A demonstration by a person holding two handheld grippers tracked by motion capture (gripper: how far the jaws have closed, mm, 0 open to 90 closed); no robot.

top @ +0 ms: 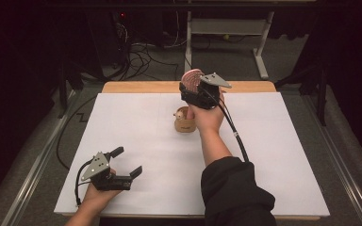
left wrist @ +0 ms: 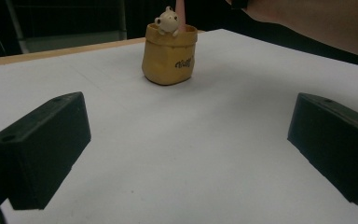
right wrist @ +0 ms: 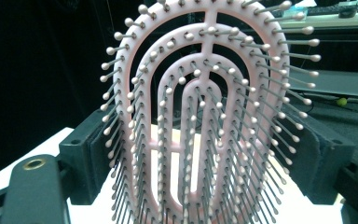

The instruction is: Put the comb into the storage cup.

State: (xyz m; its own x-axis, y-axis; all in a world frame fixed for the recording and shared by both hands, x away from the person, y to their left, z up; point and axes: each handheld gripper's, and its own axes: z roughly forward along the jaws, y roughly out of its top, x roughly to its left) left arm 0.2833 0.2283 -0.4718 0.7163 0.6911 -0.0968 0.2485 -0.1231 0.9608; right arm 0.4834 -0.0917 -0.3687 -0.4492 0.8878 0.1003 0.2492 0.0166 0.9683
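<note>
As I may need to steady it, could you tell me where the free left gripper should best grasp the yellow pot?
Probably the yellow pot by its side walls, low, coming level from the left gripper side: it stands upright, its walls bare, while the pink hairbrush occupies the mouth.

Black gripper (top: 122,162), grey plate, black sleeve (top: 235,193).

The hairbrush (right wrist: 205,116) is pale pink with grey bristles tipped in off-white. The little pot (left wrist: 169,55) is mustard yellow with dark lettering, and a cream bear (left wrist: 168,21) sits on its rim. White table cover (top: 146,136), light wood edge, black grippers.
</note>
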